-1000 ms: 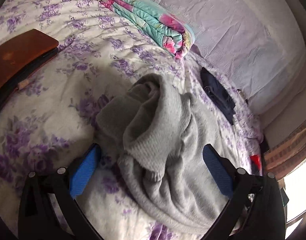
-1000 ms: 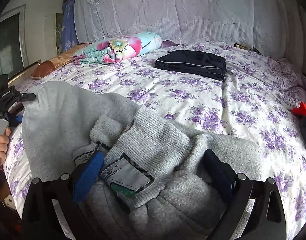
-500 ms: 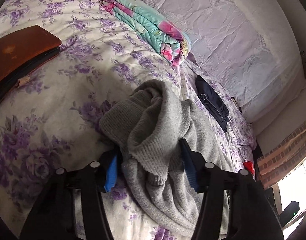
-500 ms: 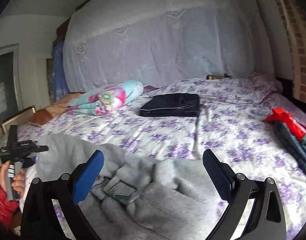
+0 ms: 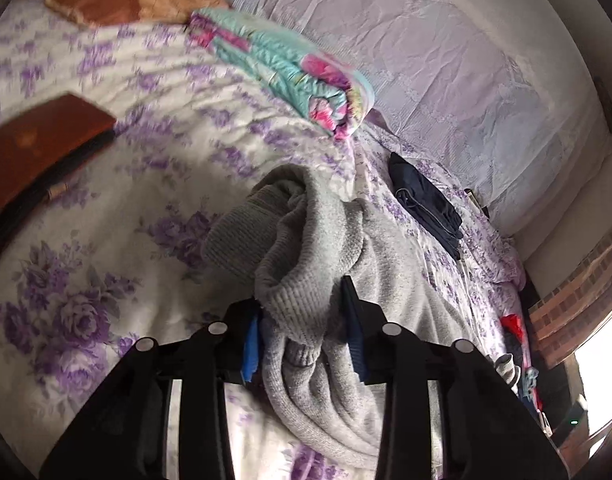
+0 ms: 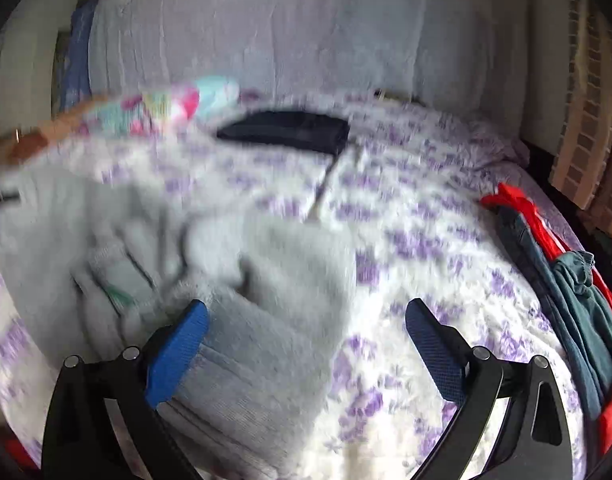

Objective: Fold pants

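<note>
Left wrist view: left gripper (image 5: 304,330) clamped tight on a bunched ribbed cuff of the grey knit pants (image 5: 306,264), blue pads (image 5: 250,344) pressing the fabric from both sides. Rest of the grey heap trailing down and right over the purple-flowered bedsheet (image 5: 86,280). Beyond, seen sharply only from here: folded turquoise-and-pink floral quilt (image 5: 290,76), brown pillow (image 5: 126,0) at the head, dark wooden board (image 5: 34,148) at left, folded navy garment (image 5: 426,200) lying well apart.

Right wrist view: heavily blurred. Right gripper (image 6: 306,344) spread wide, pinching nothing, left pad (image 6: 178,352) touching grey fabric, right pad over bare sheet. Grey pants sprawled left of centre. Shown far better than in the left view: red and teal clothes (image 6: 566,280) piled at the bed's right edge, brick wall (image 6: 586,120) behind.
</note>
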`<state>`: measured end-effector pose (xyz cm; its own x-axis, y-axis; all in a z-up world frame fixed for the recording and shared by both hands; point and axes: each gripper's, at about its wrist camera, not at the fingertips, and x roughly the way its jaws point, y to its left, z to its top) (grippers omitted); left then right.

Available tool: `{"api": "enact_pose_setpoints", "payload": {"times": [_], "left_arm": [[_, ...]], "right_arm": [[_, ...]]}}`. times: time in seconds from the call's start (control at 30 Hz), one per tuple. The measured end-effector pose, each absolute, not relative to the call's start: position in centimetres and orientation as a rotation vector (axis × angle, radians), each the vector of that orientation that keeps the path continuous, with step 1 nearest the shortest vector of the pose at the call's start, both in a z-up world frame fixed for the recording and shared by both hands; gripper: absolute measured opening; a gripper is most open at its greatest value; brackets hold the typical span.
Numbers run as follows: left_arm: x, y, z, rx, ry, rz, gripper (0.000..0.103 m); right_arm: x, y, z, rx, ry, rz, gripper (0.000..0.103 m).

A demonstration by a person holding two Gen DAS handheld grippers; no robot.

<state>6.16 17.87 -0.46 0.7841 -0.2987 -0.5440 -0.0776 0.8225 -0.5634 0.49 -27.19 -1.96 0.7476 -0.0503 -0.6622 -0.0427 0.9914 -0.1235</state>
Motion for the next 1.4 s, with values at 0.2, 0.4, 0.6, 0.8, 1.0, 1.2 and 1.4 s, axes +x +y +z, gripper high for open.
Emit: {"api": "enact_pose_setpoints", "payload": {"times": [0.2, 0.4, 0.6, 0.8, 1.0, 1.2, 1.4], "left_arm": [[2.8, 12.4, 6.1, -0.392, 0.523, -0.128, 0.032], [-0.7, 1.2, 12.5, -0.087, 0.357, -0.256, 0.032], [-0.5, -13.4, 9.9, 0.097, 0.448, -0.53, 0.027], [-0.9, -17.8, 2.8, 0.218, 0.476, -0.529, 0.028], [-1.8, -15.0, 5.1, 0.164, 0.417, -0.524, 0.025], [-4.4, -16.5, 9.3, 0.159, 0.306, -0.539, 0.024], [-4.7, -23.0, 4.1, 0.355, 0.421, -0.588, 0.025]], "right_arm": [[-2.2, -33.4, -0.3, 0.204, 0.535, 0.106, 0.099], [-2.6, -44.1, -5.1, 0.87, 0.471, 0.139, 0.099], [-2.3, -42.6, -4.9, 0.783, 0.485, 0.108, 0.099], [-2.8, -43.4, -5.3, 0.832, 0.455, 0.138, 0.099], [-3.1, -42.8, -4.7, 0.83, 0.418, 0.243, 0.099], [-3.1, -42.9, -4.8, 0.853, 0.416, 0.231, 0.099], [-4.2, -45.0, -6.0, 0.986, 0.329, 0.253, 0.099]]}}
